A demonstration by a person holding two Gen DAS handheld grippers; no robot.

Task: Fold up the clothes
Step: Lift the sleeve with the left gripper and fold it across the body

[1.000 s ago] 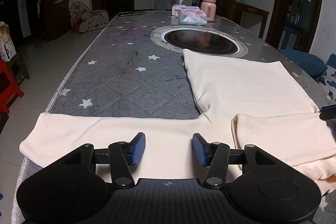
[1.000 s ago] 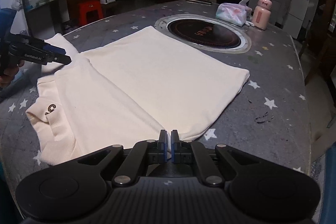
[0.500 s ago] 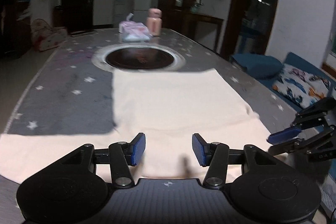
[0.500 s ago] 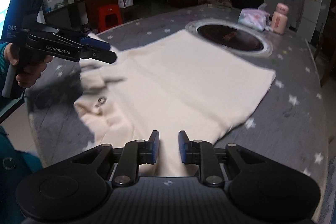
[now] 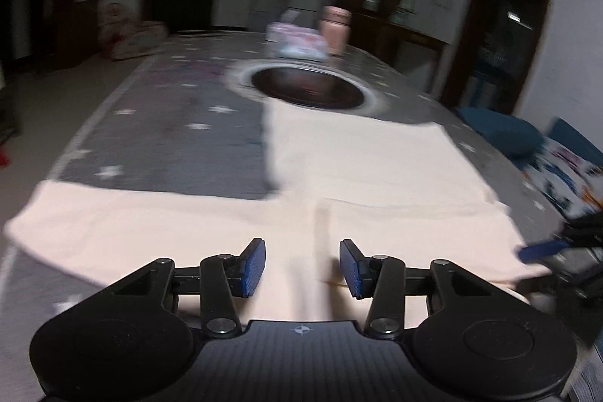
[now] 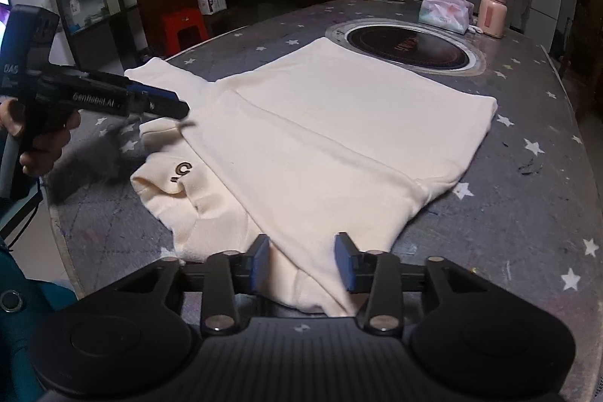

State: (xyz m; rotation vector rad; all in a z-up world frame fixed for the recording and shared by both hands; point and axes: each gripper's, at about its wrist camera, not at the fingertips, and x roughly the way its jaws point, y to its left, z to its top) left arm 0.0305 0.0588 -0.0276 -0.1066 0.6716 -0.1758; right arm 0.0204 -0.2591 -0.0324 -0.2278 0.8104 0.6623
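Observation:
A cream sweatshirt (image 5: 377, 168) (image 6: 331, 138) lies flat on the grey star-print table (image 6: 527, 221). One sleeve is folded over the body and the other stretches out to the left in the left wrist view. A black logo (image 6: 182, 172) marks the neck end. My left gripper (image 5: 302, 266) (image 6: 166, 104) hovers over the shoulder area. Its jaws are closing, with cloth below them but nothing pinched. My right gripper (image 6: 303, 260) (image 5: 542, 247) is at the near edge of the garment. Its jaws are opening, and the cloth between them lies loose.
A round hob (image 6: 407, 48) (image 5: 305, 89) is set into the table beyond the garment. A tissue pack (image 6: 444, 12) and a pink bottle (image 6: 493, 10) stand behind it. A red stool (image 6: 184, 29) is on the floor past the far table edge. A hand (image 6: 45, 138) holds the left gripper's handle.
The right jaws went from shut on the garment's edge to open, and the cloth dropped flat. The left gripper moved in over the neck end, and its jaws narrowed slightly.

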